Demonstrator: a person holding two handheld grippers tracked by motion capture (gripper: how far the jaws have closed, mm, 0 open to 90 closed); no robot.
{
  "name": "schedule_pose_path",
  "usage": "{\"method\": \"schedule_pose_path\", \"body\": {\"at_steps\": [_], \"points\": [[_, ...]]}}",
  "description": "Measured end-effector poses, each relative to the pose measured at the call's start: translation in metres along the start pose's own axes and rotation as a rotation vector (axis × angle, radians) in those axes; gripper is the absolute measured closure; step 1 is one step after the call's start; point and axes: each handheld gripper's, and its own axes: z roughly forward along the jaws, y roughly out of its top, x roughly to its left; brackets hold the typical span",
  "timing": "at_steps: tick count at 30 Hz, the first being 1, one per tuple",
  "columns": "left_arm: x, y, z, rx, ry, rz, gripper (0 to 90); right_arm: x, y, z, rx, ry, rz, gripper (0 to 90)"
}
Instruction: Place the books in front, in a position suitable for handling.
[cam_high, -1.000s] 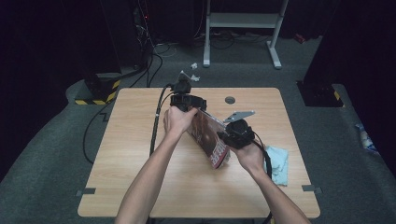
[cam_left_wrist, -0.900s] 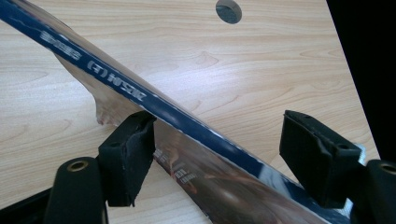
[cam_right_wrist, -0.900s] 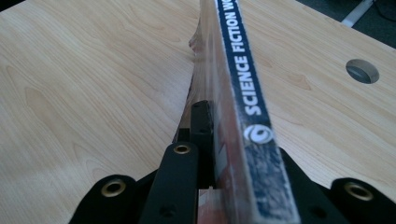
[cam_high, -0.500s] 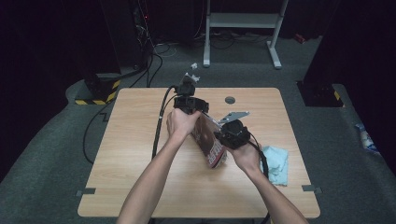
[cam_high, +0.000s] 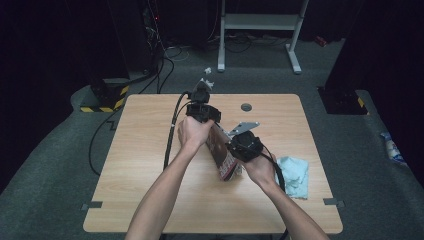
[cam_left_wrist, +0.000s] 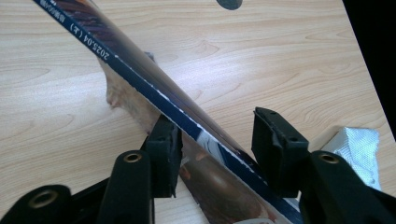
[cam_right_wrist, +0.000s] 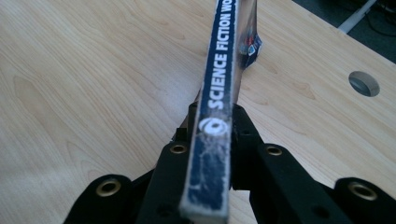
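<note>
Since the earlier frame, both hands have shifted slightly toward 12 o'clock. Right tool (cam_right_wrist: 212, 140) pinches the magazine (cam_right_wrist: 219, 93) by its spine, held above counter (cam_high: 150, 165) centre. Left tool (cam_left_wrist: 217, 140) stands spread around the far edge. Close it squarely before lifting. Blue cloth (cam_high: 295, 172) lies at 4 o'clock.

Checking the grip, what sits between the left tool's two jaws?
In the left gripper view, the magazine spine runs between the left tool's open jaws.
</note>
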Motion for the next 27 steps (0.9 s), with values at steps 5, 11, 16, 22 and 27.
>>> {"method": "schedule_pose_path", "body": {"at_steps": [5, 11, 16, 22, 27], "points": [[0.001, 0.0, 0.001, 0.014, -0.012, -0.007, 56.9, 0.003, -0.001, 0.002, 0.003, -0.01, -0.016, 79.9], [0.0, 0.0, -0.001, -0.001, -0.024, -0.01, 60.8, 0.009, -0.002, 0.003, -0.004, -0.029, -0.043, 75.4], [0.002, 0.0, -0.003, -0.008, -0.045, -0.009, 66.4, 0.017, -0.002, 0.006, -0.002, -0.033, -0.096, 66.2], [0.007, 0.001, -0.008, -0.018, -0.098, -0.028, 75.6, 0.027, -0.007, 0.017, 0.001, 0.003, -0.149, 52.7], [0.006, 0.0, -0.01, -0.009, -0.143, -0.019, 78.2, 0.031, -0.012, 0.022, 0.002, 0.007, -0.171, 47.5]]}}
